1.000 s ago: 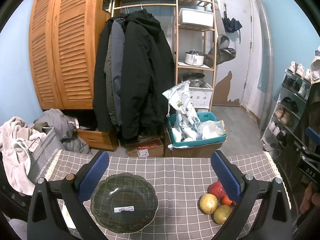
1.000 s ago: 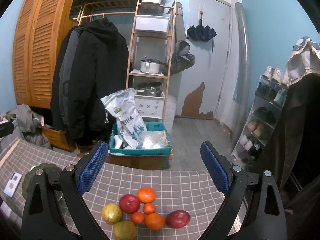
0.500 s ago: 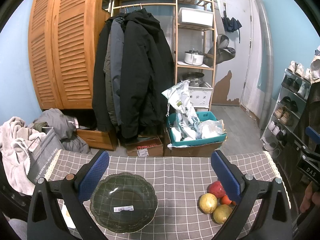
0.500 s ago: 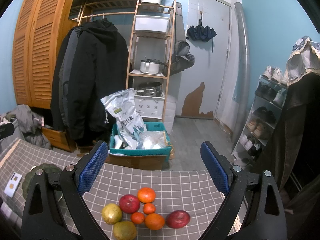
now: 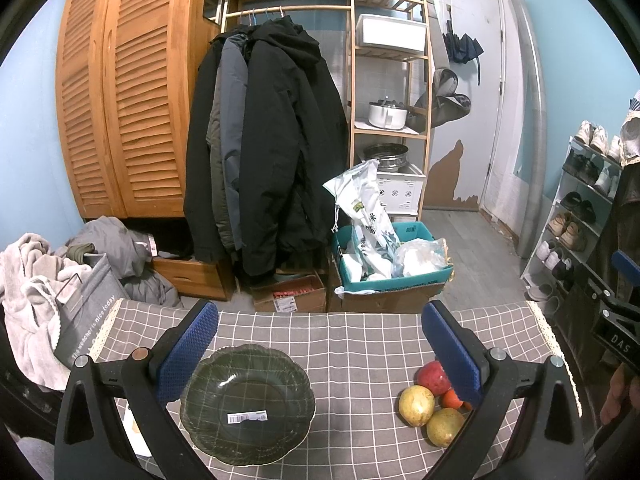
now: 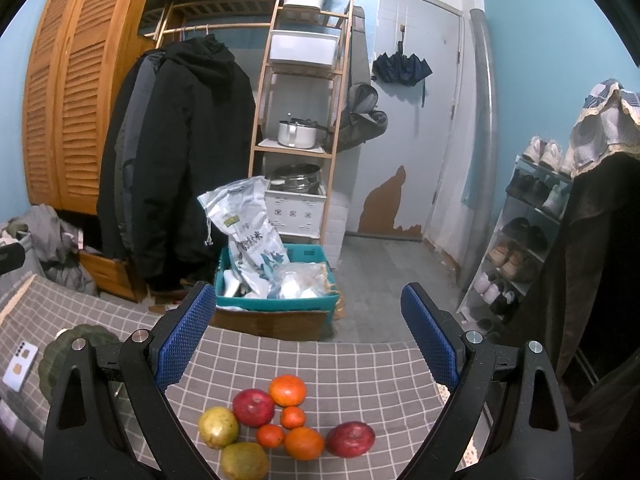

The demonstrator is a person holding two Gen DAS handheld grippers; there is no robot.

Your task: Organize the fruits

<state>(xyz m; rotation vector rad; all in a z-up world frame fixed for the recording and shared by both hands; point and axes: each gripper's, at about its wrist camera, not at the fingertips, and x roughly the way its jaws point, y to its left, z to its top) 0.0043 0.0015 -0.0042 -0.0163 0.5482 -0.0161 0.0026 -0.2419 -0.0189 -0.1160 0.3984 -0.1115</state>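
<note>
Fruit cluster [image 6: 286, 426] at the lower centre of the right wrist view: two red apples [image 6: 253, 407], two yellow-green pears [image 6: 218, 427], two larger oranges [image 6: 287, 390] and two small tangerines [image 6: 293, 417], all resting close together on the grey checked tablecloth [image 6: 352, 368]. In the left wrist view only part of the group shows, at the lower right, behind the blue pad of one finger. Dark green scalloped plate [image 5: 247, 399], lower centre-left of the left wrist view, holds no fruit (only a white barcode sticker [image 5: 247, 417] lies on it) and sits well apart from the cluster. The right gripper [image 6: 304, 334] hovers over the fruit with jaws wide, gripping nothing; the left gripper [image 5: 320, 344] hangs above the plate, jaws likewise wide and empty. A white phone [image 6: 20, 367] lies beside the plate at the far lower left of the right wrist view. Progress, as judged from the layout: nothing has been sorted yet; every piece remains to be picked and, presumably, carried to the plate. Beyond the table edge stand a teal crate [image 6: 276, 304] of bags and a rack of dark coats [image 5: 276, 152].
</note>
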